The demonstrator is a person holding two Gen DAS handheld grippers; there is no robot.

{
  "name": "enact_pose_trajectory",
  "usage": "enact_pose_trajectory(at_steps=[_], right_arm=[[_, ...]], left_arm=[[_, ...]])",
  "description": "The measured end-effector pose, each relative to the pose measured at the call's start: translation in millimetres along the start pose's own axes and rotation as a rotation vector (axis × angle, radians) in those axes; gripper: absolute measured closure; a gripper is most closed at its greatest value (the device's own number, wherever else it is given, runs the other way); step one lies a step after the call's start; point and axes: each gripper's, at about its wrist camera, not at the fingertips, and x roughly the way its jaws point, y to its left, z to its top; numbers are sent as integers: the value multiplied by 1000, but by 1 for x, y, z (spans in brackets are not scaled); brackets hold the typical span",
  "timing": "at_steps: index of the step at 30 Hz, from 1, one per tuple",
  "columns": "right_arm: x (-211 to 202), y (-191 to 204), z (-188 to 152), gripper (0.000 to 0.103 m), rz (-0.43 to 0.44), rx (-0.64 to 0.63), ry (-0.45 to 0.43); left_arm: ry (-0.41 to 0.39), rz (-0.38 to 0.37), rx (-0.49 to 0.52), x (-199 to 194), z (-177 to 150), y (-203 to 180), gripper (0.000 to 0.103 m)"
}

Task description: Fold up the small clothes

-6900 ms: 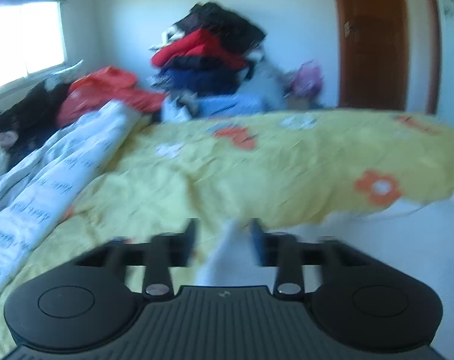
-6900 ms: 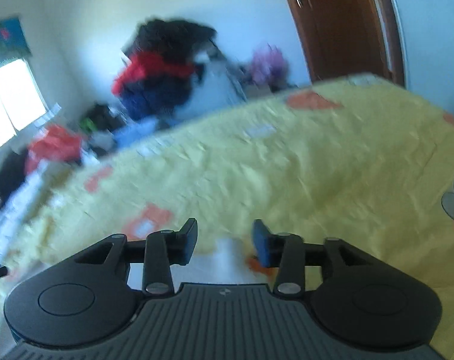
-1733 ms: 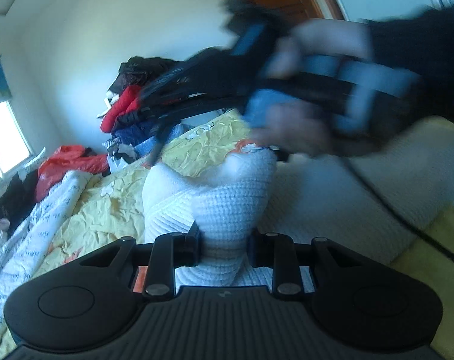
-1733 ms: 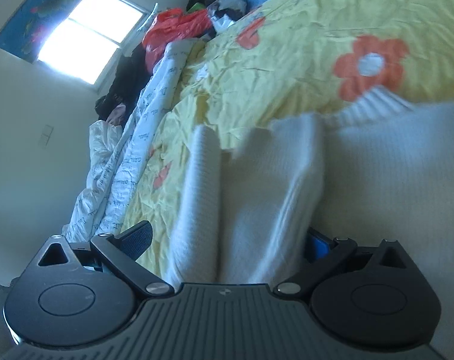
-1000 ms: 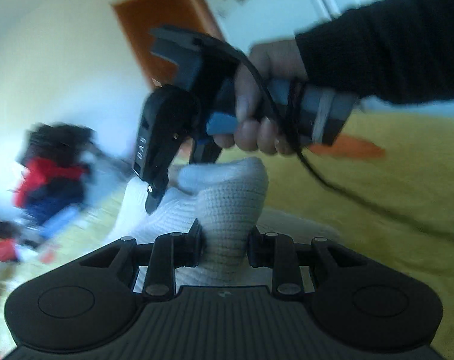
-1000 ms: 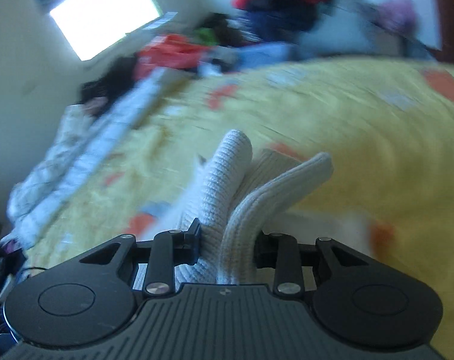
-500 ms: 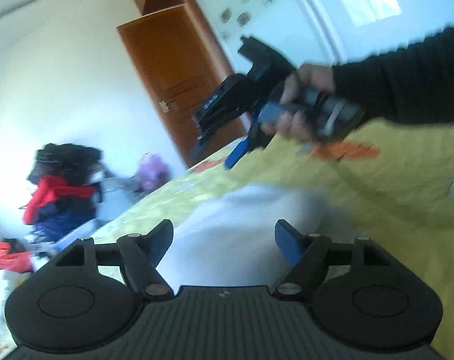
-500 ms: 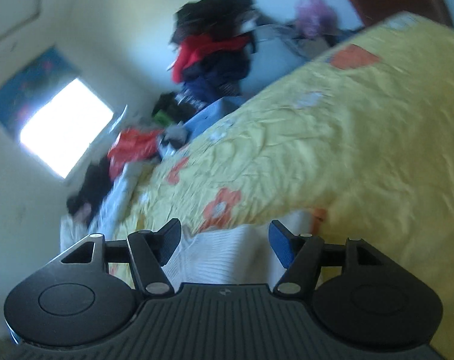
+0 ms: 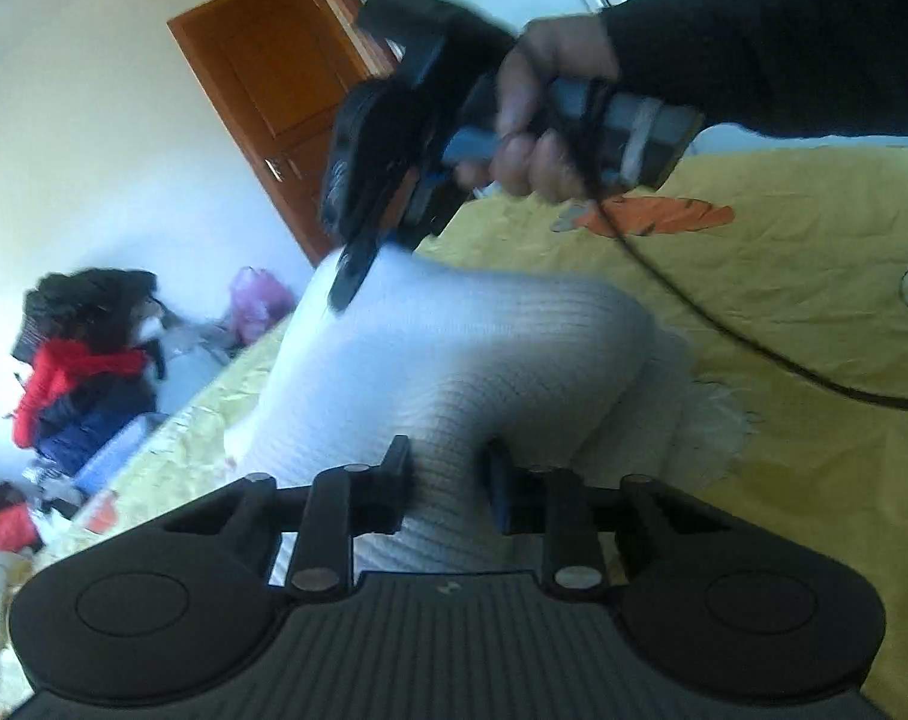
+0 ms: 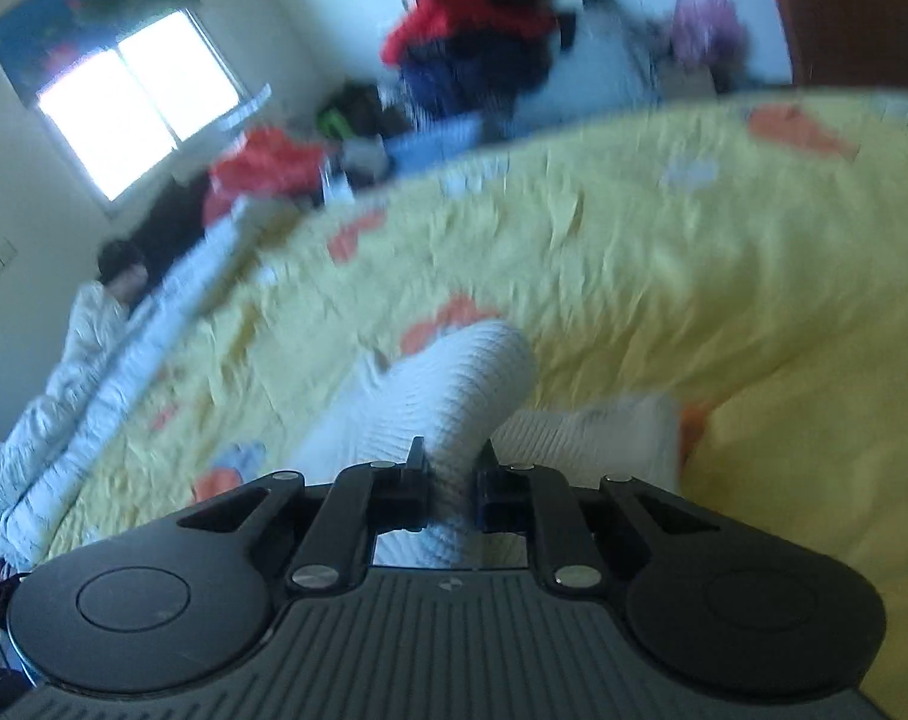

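1. Half a second ago both pairs of jaws stood wide over the flat white knit; both have just been closing, and each now pinches a raised fold of it.

2. Left wrist view: the left gripper (image 9: 447, 483) has its jaws narrow, pressed on a ridge of the one white knitted garment (image 9: 454, 354), which humps up from the yellow bedspread (image 9: 814, 300) just beyond the fingers. Farther off, at the garment's far edge, the right gripper (image 9: 349, 276) comes in from the upper right, blurred; one bare hand (image 9: 544, 114) in a black sleeve (image 9: 784, 36) holds its handle. From here I cannot tell how its jaws stand. One black cable (image 9: 724, 330) trails from it across the bedspread to the right. One brown wooden door (image 9: 286, 84) stands at the far wall, with one heap of red, dark and blue clothes (image 9: 82, 360) at far left.

3. Right wrist view: the right gripper (image 10: 451, 480) is nearly closed on a narrow fold of the same white knitted garment (image 10: 454, 384); the rest of it lies flat to the right on the yellow bedspread (image 10: 694, 276). One white quilt (image 10: 94, 360) runs along the left edge of the bed. One bright window (image 10: 136, 108) shows at far left, and the heap of clothes (image 10: 472, 42) is blurred at far centre.
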Motion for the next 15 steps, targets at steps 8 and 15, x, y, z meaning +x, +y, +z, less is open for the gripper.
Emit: enact_pose_trajectory(at_steps=[8, 15], right_arm=[[19, -48, -39, 69, -73, 195, -16], [-25, -21, -37, 42, -45, 132, -45]], left_arm=[[-70, -73, -113, -14, -6, 2, 76], [-112, 0, -97, -67, -27, 35, 24]])
